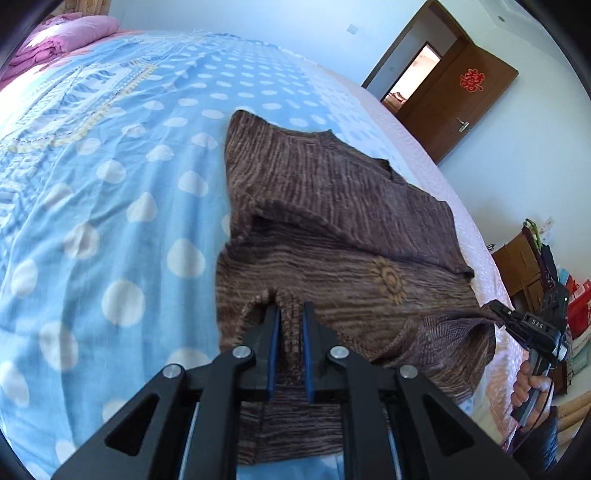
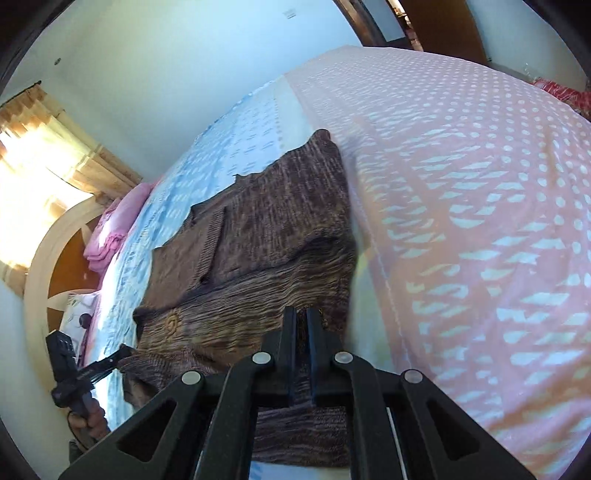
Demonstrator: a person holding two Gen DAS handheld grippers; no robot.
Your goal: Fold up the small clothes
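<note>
Sweater point(image 1: 332, 229), brown ribbed knit with a tan sun motif, lies half-folded on the polka-dot bedsheet point(image 1: 110, 184). Pink pillows point(image 1: 62, 33) sit at 11 o'clock, an open wooden door point(image 1: 454, 99) at 2. Left gripper point(image 1: 291, 314) and right gripper point(image 2: 302, 321) each pinch its near hem.

**Both grippers clamped, low in frame**

The left gripper point(image 1: 291, 308) points up from the bottom centre of its wrist view, its blue-padded fingers point(image 1: 274, 332) nearly together and pinching knit fabric. The right gripper point(image 2: 302, 314) sits likewise at lower centre, fingers closed to a narrow slit. A hand point(image 1: 526, 387) grips its handle at lower right.
</note>
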